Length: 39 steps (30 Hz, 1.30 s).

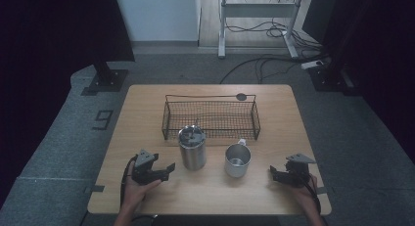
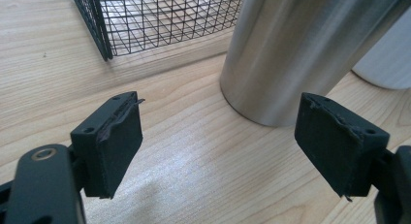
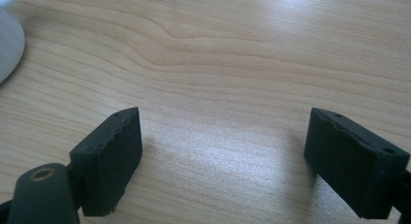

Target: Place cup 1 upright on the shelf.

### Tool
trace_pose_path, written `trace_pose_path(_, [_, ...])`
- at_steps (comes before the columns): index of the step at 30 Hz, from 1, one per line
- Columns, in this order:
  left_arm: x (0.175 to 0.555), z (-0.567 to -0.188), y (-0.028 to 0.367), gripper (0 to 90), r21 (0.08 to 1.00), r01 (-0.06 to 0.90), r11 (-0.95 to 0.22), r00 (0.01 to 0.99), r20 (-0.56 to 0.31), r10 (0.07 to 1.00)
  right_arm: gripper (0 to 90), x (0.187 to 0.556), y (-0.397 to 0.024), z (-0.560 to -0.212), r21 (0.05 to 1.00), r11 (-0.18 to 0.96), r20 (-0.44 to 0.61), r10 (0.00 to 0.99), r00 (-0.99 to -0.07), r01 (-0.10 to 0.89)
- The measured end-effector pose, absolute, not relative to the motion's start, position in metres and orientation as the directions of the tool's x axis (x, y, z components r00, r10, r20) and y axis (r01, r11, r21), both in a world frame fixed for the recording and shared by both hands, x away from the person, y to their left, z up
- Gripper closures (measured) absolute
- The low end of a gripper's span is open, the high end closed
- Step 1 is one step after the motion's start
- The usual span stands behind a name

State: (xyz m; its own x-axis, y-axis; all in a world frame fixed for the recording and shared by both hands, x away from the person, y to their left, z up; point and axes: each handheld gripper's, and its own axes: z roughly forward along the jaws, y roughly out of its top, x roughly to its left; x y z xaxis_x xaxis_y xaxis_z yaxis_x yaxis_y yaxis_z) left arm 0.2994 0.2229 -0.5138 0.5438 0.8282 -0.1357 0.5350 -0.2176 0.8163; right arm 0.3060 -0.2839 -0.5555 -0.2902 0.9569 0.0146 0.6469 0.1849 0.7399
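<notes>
Tumbler [image 1: 192,147] stands upright mid-table, just right of our left gripper [image 1: 165,170]; jaws spread, empty. Right gripper [image 1: 275,173] also spread, empty, nearer the mug [image 1: 237,160]. We go left-handed, sideways approach.

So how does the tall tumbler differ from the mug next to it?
The tumbler is taller and narrower; the mug is shorter and wider. The tumbler has a lid on top, while the mug stands open, its inside showing. The mug has a small handle at its far rim; I see none on the tumbler. Both are bare metal, upright on the table, just in front of the wire basket.
</notes>
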Motion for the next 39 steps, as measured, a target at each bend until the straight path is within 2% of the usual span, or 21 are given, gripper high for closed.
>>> trace_pose_path(24, [0.286, -0.484, 0.227, 8.5, 0.864, 0.486, -0.134, 0.569, -0.196, 0.799, 13.5, 0.306, -0.284, -0.556, 0.740, 0.185, 0.015, 0.957, -0.290, 0.647])
trace_pose_path(39, [0.283, -0.477, 0.215, 7.0, 0.874, 0.464, -0.146, 0.601, -0.189, 0.777, 13.5, 0.306, -0.284, -0.556, 0.740, 0.185, 0.014, 0.957, -0.291, 0.646])
